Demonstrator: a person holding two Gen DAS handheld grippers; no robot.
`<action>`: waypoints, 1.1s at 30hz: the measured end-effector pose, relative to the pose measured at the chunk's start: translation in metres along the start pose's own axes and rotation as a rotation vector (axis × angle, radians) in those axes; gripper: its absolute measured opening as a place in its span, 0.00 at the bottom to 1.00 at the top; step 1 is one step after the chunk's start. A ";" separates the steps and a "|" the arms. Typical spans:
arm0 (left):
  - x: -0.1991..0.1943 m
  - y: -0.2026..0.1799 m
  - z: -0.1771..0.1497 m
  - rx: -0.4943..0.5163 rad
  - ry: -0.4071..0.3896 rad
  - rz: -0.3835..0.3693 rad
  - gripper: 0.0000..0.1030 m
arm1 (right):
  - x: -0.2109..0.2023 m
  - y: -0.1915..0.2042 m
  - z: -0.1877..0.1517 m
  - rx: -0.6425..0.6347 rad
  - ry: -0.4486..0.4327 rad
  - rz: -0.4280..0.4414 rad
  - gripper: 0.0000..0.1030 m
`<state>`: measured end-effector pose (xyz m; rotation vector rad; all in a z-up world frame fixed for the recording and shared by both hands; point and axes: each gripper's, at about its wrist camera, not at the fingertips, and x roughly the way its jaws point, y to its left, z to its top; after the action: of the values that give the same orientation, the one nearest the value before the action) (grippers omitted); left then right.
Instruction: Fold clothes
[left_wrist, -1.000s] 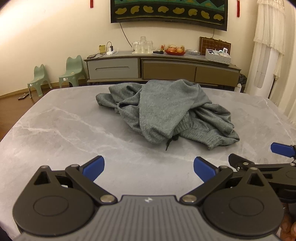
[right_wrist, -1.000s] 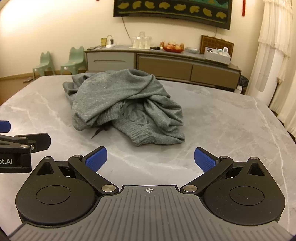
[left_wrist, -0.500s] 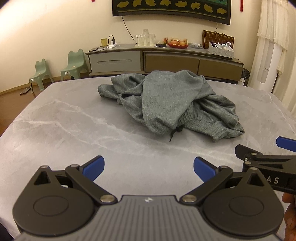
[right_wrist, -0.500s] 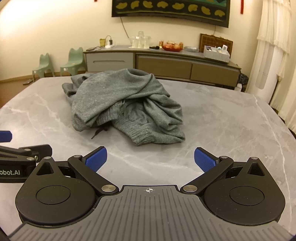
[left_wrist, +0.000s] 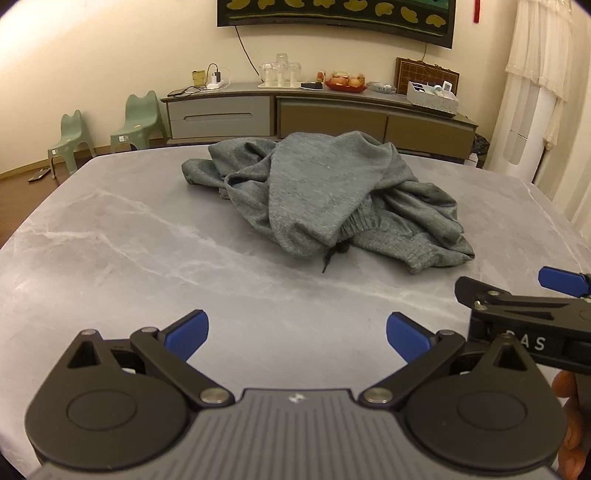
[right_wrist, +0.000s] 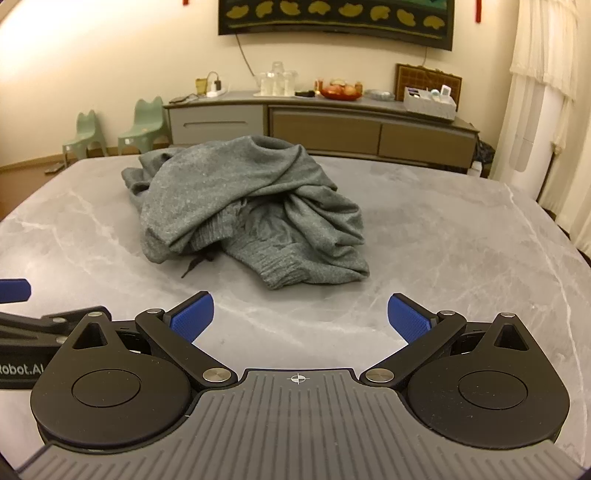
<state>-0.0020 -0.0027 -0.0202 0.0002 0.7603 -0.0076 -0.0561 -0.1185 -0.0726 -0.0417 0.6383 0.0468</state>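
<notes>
A grey knit sweater (left_wrist: 325, 195) lies crumpled in a heap on the grey marble table (left_wrist: 110, 236); it also shows in the right wrist view (right_wrist: 251, 206). A dark drawstring (left_wrist: 330, 254) pokes out from under its near edge. My left gripper (left_wrist: 297, 334) is open and empty, above the table short of the heap. My right gripper (right_wrist: 300, 317) is open and empty, also short of the heap, with the ribbed hem (right_wrist: 284, 271) nearest it. The right gripper shows at the right edge of the left wrist view (left_wrist: 524, 306).
A long low sideboard (left_wrist: 317, 114) with glasses, fruit and boxes stands against the far wall. Two green child chairs (left_wrist: 107, 129) stand at far left. A white curtain (left_wrist: 546, 81) hangs at right. The table edge curves away at left and right.
Both grippers have moved forward and slightly up toward the sweater, which now looks larger and lower in view. The jaws stay open. The sweater has not moved.
</notes>
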 end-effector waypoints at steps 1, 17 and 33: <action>0.000 -0.001 -0.001 0.005 -0.001 0.000 1.00 | 0.000 0.000 0.000 0.000 0.001 -0.001 0.99; -0.006 -0.012 -0.003 0.067 0.008 0.024 1.00 | 0.002 -0.004 -0.001 -0.005 0.012 0.008 0.99; 0.000 0.006 -0.004 0.031 0.025 0.007 0.00 | 0.001 -0.009 0.001 0.002 0.035 0.064 0.01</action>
<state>-0.0047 0.0034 -0.0236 0.0326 0.7849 -0.0130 -0.0542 -0.1274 -0.0718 -0.0205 0.6744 0.1075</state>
